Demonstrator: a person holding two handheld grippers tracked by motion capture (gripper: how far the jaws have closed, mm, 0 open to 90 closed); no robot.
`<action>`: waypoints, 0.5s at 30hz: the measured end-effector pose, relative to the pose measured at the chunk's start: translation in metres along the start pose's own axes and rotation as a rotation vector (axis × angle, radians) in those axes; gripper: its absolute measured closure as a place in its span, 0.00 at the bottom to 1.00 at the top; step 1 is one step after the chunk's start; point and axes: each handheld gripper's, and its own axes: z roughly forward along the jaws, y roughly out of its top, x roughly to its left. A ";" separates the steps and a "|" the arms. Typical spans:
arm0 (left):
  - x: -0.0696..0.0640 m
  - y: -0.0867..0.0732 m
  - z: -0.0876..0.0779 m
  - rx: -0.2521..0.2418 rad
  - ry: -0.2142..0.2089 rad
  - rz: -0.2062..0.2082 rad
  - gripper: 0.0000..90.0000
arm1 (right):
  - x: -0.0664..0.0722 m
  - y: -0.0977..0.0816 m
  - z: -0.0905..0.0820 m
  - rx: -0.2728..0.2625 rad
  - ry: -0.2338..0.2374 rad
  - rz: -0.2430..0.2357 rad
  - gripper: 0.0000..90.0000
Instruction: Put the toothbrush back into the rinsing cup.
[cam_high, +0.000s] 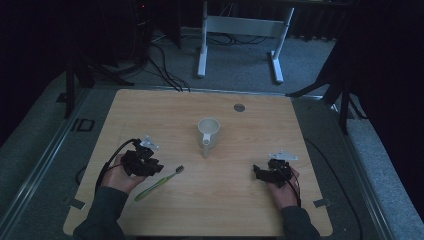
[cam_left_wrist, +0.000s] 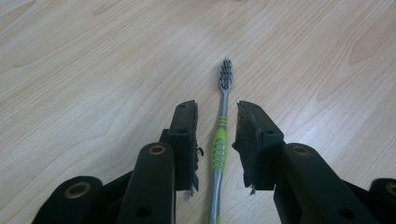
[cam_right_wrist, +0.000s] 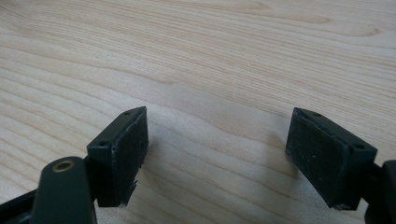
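A toothbrush (cam_left_wrist: 219, 144) with a green and grey handle lies flat on the wooden table (cam_high: 235, 200), its bristle head pointing away from my left gripper (cam_left_wrist: 217, 106). The left jaws straddle the handle with a gap on each side, so that gripper is open and touches nothing. In the high view the toothbrush (cam_high: 159, 183) lies at the front left, just beside my left gripper (cam_high: 156, 170). A white mug (cam_high: 208, 131) stands upright mid-table, handle toward the person. My right gripper (cam_high: 257, 172) rests at the front right, its jaws (cam_right_wrist: 219, 112) wide open over bare wood.
A small round grey grommet (cam_high: 239, 107) sits in the tabletop behind the mug. Beyond the far edge are a white desk frame (cam_high: 240, 30), floor cables (cam_high: 165, 70) and dark stand legs (cam_high: 345, 100). The person's forearms come in from the front edge.
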 end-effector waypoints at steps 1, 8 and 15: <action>0.000 0.000 0.000 0.002 0.000 0.001 0.76 | 0.000 0.000 0.000 0.000 0.000 0.000 0.23; 0.000 0.002 0.001 0.024 0.000 0.006 0.77 | 0.000 0.000 0.000 0.000 0.000 0.000 0.23; 0.000 0.004 0.002 0.053 0.001 0.017 0.77 | 0.000 0.000 0.000 0.000 0.000 0.000 0.23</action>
